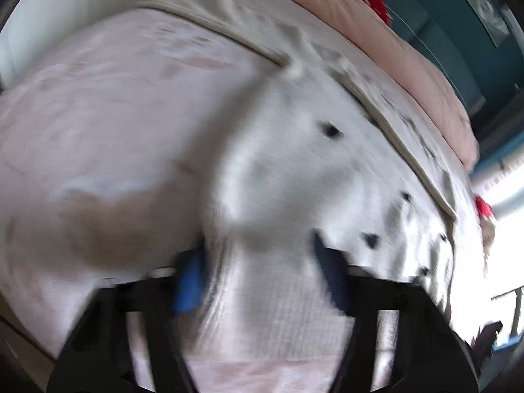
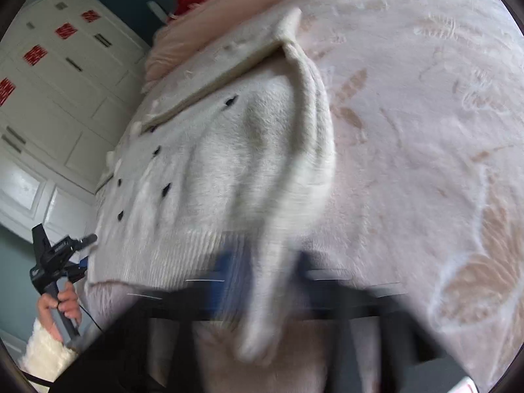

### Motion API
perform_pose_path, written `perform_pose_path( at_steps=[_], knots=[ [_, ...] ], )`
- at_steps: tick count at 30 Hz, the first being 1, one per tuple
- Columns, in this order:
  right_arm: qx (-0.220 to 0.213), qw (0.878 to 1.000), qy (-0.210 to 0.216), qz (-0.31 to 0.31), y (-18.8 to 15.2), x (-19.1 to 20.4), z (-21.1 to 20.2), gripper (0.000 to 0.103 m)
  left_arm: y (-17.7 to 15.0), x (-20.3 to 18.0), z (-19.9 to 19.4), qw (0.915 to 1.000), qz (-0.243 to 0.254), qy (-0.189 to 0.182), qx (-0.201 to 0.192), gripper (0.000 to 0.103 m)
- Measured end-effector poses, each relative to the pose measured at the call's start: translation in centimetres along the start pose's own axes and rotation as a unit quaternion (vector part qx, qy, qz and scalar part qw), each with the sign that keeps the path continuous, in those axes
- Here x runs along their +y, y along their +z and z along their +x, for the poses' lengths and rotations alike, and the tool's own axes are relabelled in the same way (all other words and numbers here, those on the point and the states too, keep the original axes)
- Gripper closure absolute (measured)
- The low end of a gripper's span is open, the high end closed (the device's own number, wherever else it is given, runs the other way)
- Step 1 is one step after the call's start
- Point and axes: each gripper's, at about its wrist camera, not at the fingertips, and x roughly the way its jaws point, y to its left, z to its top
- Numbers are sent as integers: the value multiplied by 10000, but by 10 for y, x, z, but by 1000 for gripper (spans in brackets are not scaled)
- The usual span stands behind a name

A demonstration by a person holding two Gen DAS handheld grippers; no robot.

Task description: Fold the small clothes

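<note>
Gripping white sweater (image 2: pixel 209 170) hem — right jaws | left jaws straddle fabric

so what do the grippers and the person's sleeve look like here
Both are black handheld frames with struts running to two fingers carrying blue pads. The left gripper and right gripper look alike, though blurred. In the right wrist view the left one's handle is grey and black with a thin black cable trailing, held by a hand in a fluffy cream sleeve.
</note>
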Motion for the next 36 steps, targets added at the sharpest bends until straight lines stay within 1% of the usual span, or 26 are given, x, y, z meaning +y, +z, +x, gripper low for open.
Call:
perform_pose_path(
  at_steps=[1, 2, 4, 5, 6, 7, 8, 10, 11, 12, 13, 15, 17, 19, 21, 22, 23, 24, 25, 26, 28, 30, 31, 33, 34, 36],
  knots=[
    [-63, 9999, 57, 114, 3, -1, -2, 94, -1, -5, 3, 9999, 41, 19, 96, 88],
    [-173, 9998, 8, 127, 5, -1, -11, 95, 0, -10, 3, 9998, 42, 17, 186, 96],
    [-351, 9993, -150, -55, 8, 2, -36, 96, -3, -21, -8, 9997, 85, -89, 215, 97],
    [-432, 9985, -294, -173, 6, 1, -57, 96, -4, -26, -15, 9996, 203, -110, 189, 97],
    [-457, 9980, -382, -204, 4, 0, -68, 97, -9, -30, -25, 9991, 369, -95, 162, 97],
    [-452, 9976, -475, -227, 1, -3, -80, 97, -17, -34, -35, 9984, 534, -77, 196, 97],
    [-408, 9970, -605, -267, -5, -8, -93, 97, -23, -35, -39, 9979, 585, -67, 253, 97],
    [-319, 9936, -994, -441, -18, -14, -109, 97, -41, -31, -43, 9969, 602, -77, 494, 97],
    [-183, 9913, -1195, -516, -27, -18, -112, 97, -56, -27, -41, 9959, 624, -15, 655, 97],
    [3, 9904, -1293, -489, -36, -23, -110, 97, -62, -26, -40, 9951, 659, 54, 732, 97],
    [241, 9889, -1384, -483, -45, -28, -104, 97, -75, -23, -36, 9934, 756, 206, 834, 97],
    [574, 9849, -1533, -565, -56, -30, -92, 94, -85, -20, -34, 9927, 773, 275, 878, 96],
    [460, 9830, -1675, -599, -55, -27, -92, 90, -83, -22, -42, 9939, 777, 292, 732, 92],
    [54, 9811, -1854, -551, -36, -17, -101, 84, -68, -26, -53, 9956, 743, 174, 537, 91],
    [-324, 9825, -1746, -555, -15, -4, -109, 82, -40, -33, -63, 9971, 724, 76, 212, 85],
    [-509, 9830, -1668, -567, 2, 5, -110, 81, -22, -33, -66, 9977, 670, 73, -17, 75],
    [-588, 9833, -1628, -568, 14, 9, -109, 79, -8, -31, -68, 9981, 585, 79, -174, 63],
    [-645, 9838, -1570, -582, 23, 15, -107, 75, 12, -28, -70, 9982, 417, 81, -424, 58],
    [-689, 9845, -1487, -623, 30, 26, -102, 71, 30, -22, -71, 9978, 233, 88, -611, 52],
    [-728, 9854, -1369, -701, 33, 37, -97, 69, 52, -11, -70, 9964, -84, 63, -842, 44],
    [-688, 9870, -1142, -902, 29, 59, -88, 62, 96, 18, -64, 9898, -801, 55, -1178, 36],
    [-578, 9876, -1004, -1062, 19, 72, -77, 58, 133, 44, -52, 9813, -1361, 130, -1359, 36],
    [-466, 9874, -948, -1181, 12, 80, -69, 58, 157, 63, -43, 9739, -1693, 207, -1497, 36],
    [-273, 9850, -980, -1391, 0, 96, -56, 58, 187, 88, -30, 9640, -2064, 452, -1617, 36],
    [-198, 9834, -1032, -1481, -8, 103, -49, 58, 206, 102, -20, 9575, -2257, 593, -1692, 36],
    [27, 9822, -1006, -1583, -14, 111, -36, 58, 231, 124, -8, 9536, -2420, 672, -1663, 36]
  ],
)
